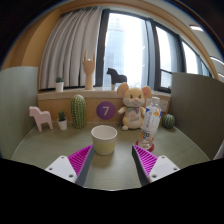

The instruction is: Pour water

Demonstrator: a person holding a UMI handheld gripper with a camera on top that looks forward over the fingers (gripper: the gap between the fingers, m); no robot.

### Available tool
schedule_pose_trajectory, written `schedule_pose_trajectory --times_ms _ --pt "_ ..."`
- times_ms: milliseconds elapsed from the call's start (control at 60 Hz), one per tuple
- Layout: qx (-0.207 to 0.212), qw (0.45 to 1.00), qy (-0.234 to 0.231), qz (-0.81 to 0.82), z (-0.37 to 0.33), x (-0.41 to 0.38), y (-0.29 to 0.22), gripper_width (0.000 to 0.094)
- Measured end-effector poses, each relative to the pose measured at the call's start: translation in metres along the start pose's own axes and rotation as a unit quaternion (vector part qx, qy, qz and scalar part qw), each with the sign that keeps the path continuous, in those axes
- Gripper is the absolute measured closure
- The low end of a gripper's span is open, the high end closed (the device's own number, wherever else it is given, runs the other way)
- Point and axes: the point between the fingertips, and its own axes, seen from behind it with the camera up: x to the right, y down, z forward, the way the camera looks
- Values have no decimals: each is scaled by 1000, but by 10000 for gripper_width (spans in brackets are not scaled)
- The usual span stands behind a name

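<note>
Gripper fingers apart, holding nothing; cream cup just ahead between them; clear water bottle right of cup.

Clear plastic bottle, matt cup, plush bear

A cup stands on the table, a bottle to its right, a teddy bear behind both.

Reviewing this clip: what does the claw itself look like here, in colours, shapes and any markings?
Only the front of the claw shows. It has two fingers, each bearing a magenta pad with a ribbed, striped surface on its inner face. Outside each pad sits a pale grey-white finger body, angular in shape. No cables, sleeves or printed markings are visible.
</note>
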Motion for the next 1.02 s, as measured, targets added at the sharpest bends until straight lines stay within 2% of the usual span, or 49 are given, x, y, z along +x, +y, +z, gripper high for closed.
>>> schedule_pose_trajectory --times_ms 167,500,1017 --pt "28 997 -63 -15 -52 -69 -35 169" --pt "59 990 -127 -5 -109 -145 -63 170" --pt "64 989 -130 -27 -123 -151 -67 170"
